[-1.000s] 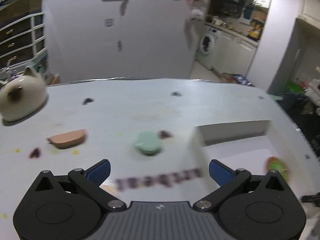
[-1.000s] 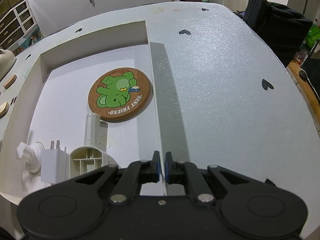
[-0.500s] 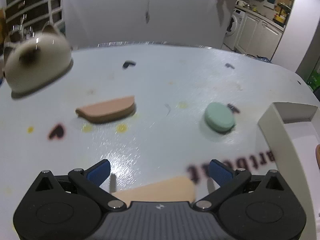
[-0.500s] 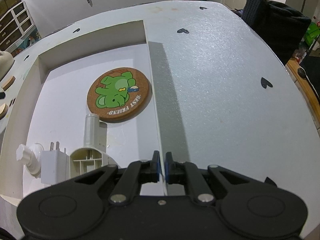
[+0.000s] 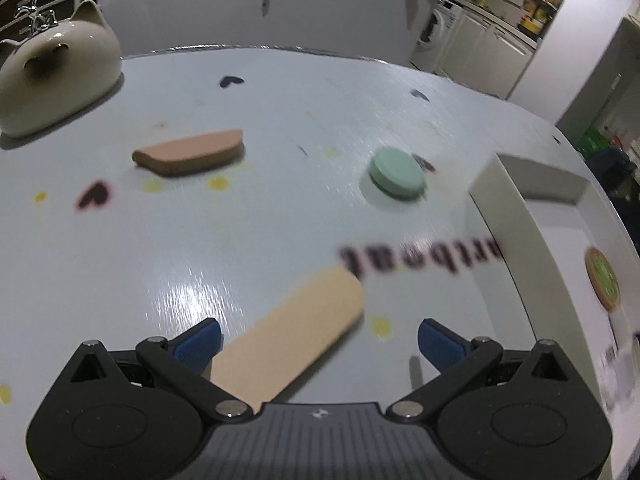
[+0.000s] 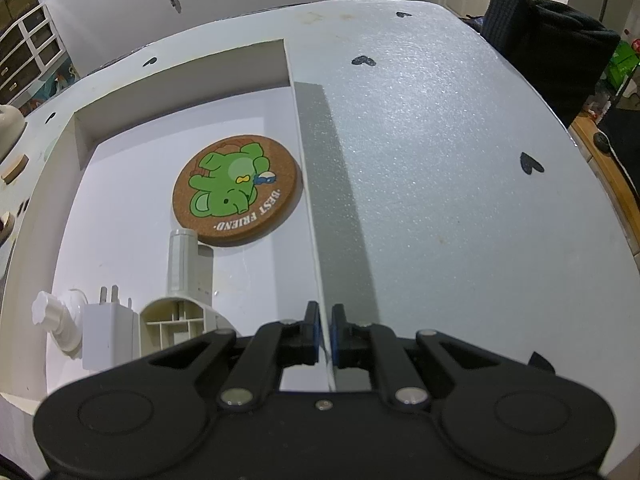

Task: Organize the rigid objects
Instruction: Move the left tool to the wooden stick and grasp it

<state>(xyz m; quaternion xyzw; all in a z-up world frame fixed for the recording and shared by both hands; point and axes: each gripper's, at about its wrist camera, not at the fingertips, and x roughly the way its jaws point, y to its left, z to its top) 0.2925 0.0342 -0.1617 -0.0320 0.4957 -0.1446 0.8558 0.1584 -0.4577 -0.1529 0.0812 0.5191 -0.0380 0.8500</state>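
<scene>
Reaching down with my left gripper (image 5: 318,338), fingers spread wide and holding nothing, I have the tan flat piece (image 5: 292,332) on the table (image 5: 200,240) between them, nearer the left finger. It looks light, stiff and thin, so I think I should take it across its narrow width, by the long edges. Farther away lie a brown half-round piece (image 5: 188,152) and a green disc (image 5: 397,174). My right gripper (image 6: 325,330) is pinching the thin wall of the white box (image 6: 316,216), where a coaster (image 6: 237,189) lies.
</scene>
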